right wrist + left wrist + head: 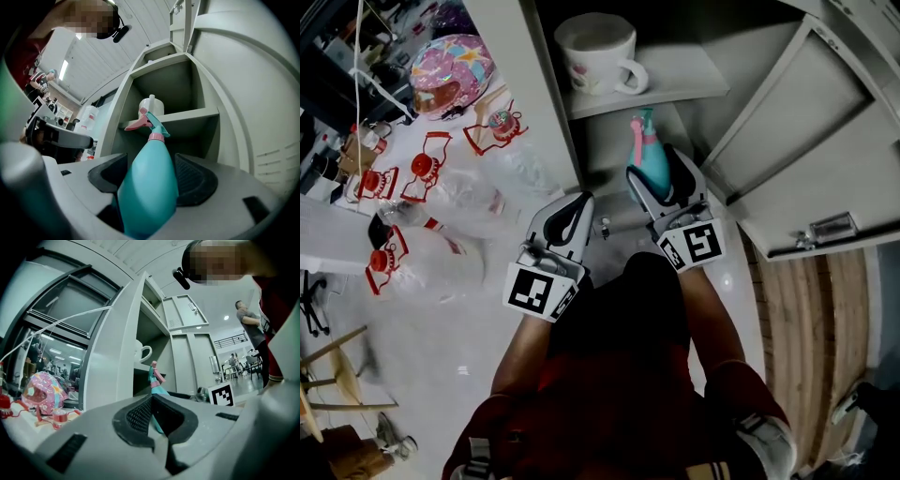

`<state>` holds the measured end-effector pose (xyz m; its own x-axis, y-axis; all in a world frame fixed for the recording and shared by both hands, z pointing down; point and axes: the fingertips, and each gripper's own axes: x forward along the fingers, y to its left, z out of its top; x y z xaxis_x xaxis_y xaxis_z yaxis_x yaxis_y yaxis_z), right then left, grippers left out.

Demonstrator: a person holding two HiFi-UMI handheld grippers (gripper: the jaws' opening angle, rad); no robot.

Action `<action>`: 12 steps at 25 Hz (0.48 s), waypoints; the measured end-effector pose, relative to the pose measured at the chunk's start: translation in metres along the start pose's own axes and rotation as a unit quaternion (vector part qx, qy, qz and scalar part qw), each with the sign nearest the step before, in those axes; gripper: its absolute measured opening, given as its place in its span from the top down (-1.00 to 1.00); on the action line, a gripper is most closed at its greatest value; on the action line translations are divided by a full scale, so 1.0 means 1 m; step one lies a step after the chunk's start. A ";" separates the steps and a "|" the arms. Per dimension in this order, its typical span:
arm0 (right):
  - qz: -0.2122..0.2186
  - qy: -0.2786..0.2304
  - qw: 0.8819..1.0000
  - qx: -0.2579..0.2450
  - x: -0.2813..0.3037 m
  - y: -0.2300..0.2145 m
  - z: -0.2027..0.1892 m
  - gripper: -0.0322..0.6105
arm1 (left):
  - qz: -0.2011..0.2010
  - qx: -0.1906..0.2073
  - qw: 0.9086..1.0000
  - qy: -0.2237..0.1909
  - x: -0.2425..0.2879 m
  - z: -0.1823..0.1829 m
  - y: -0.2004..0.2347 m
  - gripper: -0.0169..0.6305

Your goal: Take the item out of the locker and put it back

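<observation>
Item: a teal spray bottle (149, 185) with a pink trigger head.
Where it is: in the right gripper (151, 182), held up in front of the open locker (206, 89), trigger end pointing at the compartment below the shelf (675, 89). Nothing supports it but the gripper.
Inside or outside: the head view suggests that the nozzle is about at the opening, but the steep angle does not settle it.
Right jaws: clamped on the bottle's wide body, one ribbed pad on each side, well below the pink collar.
Left jaws: the left gripper (157, 423) is brought together with nothing between its pads. The bottle seen past them is further off.
Left position: beside the right gripper, apart from the bottle and the locker.
Shelf above: a white mug (595, 52) stands there, clear of the bottle.
Door: the locker door (806, 122) is swung wide to the right, out of the way.
Handling: likely smooth plastic with thin walls that yield to a hard squeeze. The weight depends on how full it is, and the opaque body hides that.
Best hold: the broad middle of the body, as now. The neck is narrow and the trigger would fire.
Risk: a slick, tapering body may slide down between the pads.
</observation>
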<state>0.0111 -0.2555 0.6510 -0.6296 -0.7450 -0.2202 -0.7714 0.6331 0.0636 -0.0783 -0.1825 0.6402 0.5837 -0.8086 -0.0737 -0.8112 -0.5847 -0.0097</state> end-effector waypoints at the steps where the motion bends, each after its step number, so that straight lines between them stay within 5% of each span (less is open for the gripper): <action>1: -0.001 0.001 1.000 -0.002 0.001 0.000 -0.002 -0.08 | 0.000 0.000 1.000 -0.001 -0.001 -0.002 0.001 0.93; 12: 0.005 -0.013 1.000 -0.019 0.015 0.005 -0.015 -0.08 | 0.001 0.006 1.000 -0.009 -0.009 -0.021 0.006 0.93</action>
<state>-0.0035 -0.2670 0.6626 -0.6356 -0.7322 -0.2449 -0.7679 0.6324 0.1021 -0.0881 -0.1801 0.6622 0.5812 -0.8086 -0.0913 -0.8130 -0.5819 -0.0213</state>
